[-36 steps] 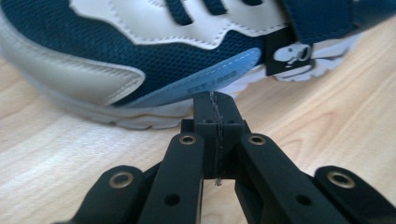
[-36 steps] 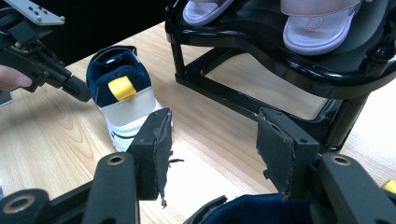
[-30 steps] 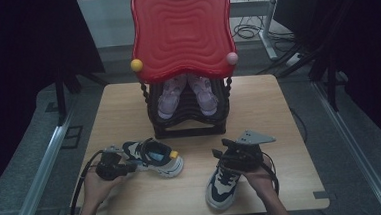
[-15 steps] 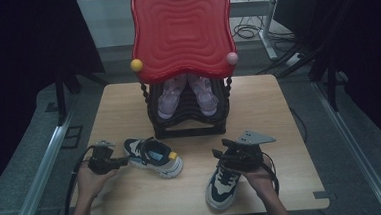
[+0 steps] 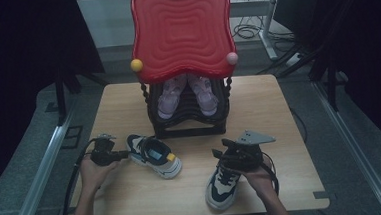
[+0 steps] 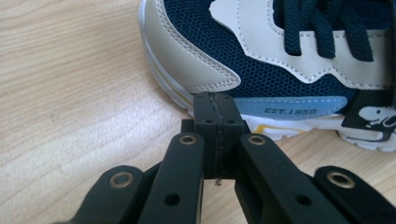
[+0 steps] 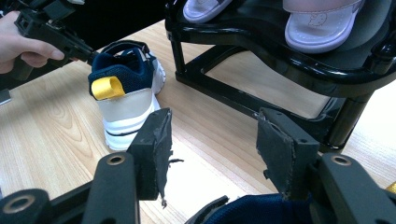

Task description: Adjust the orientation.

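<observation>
Bare wood lies open along the tabletop (image 5: 268,102)'s left and right edges and at its near left corner. A black shoe rack (image 5: 187,120) with a tall red back panel (image 5: 181,33) blocks the middle of the far edge. Two sneakers, one left of centre (image 5: 154,155) and one near the front edge (image 5: 223,183), leave a clear strip between them.

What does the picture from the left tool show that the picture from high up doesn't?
The left tool's picture alone lets you read "EST.1950" on the shoe's blue side strip and see its stitches. The picture from high up alone has the red chair, the pink shoes beneath it and a second shoe at the right tool. Both have the blue shoe, the shut left tool and the wooden table.
</observation>
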